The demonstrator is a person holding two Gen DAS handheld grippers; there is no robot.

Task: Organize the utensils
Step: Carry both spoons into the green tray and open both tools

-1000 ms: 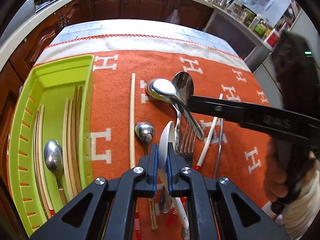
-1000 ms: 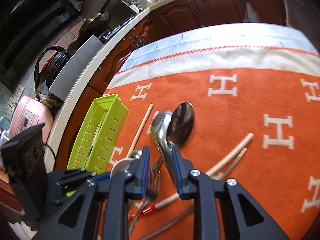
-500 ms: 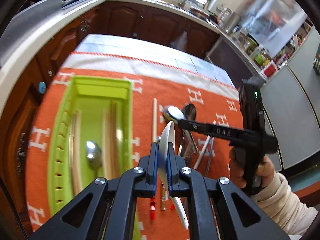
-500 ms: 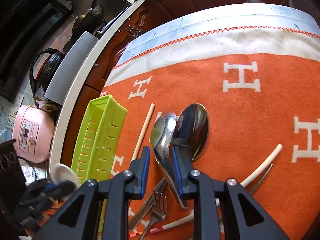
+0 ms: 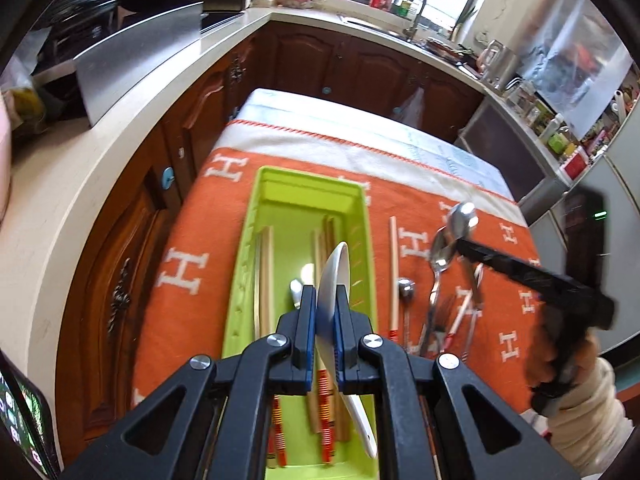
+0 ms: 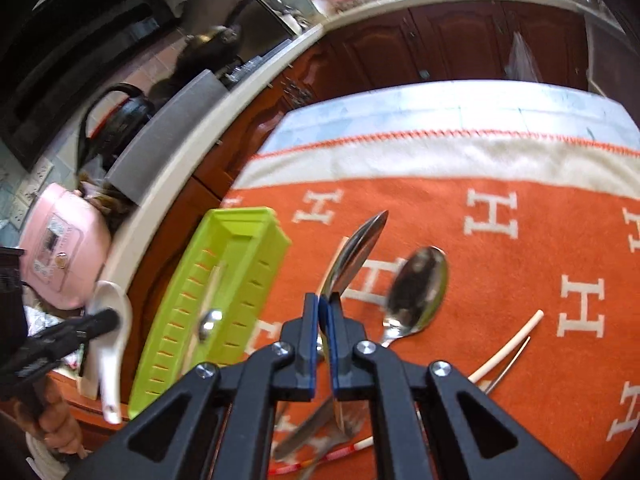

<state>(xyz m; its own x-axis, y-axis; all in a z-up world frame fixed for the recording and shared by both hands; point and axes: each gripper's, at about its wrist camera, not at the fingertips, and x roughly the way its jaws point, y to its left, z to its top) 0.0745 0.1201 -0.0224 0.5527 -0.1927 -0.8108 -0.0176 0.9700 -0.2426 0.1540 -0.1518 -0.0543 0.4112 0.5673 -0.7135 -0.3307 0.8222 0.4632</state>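
Observation:
My left gripper (image 5: 323,300) is shut on a white ceramic spoon (image 5: 334,272), held over the green tray (image 5: 308,178). The tray holds several chopsticks and a metal spoon (image 5: 295,292). My right gripper (image 6: 324,304) is shut on the neck of a steel spoon (image 6: 358,248), whose bowl is tipped on edge above the orange cloth. The left wrist view shows that spoon (image 5: 462,216) raised at the right gripper's tips. A second large spoon (image 6: 420,288) lies on the cloth to its right. The white spoon (image 6: 108,320) appears at the far left.
Right of the tray lie a single chopstick (image 5: 394,272), a small spoon (image 5: 406,288), a fork and red-ended chopsticks. A pale chopstick (image 6: 508,348) lies at the right. A pink appliance (image 6: 60,252) stands on the counter beyond the table's left edge.
My left gripper has carried the white spoon up and left, from the pile to above the tray. My right gripper has shut on the steel spoon and lifted it, turning its bowl on edge.

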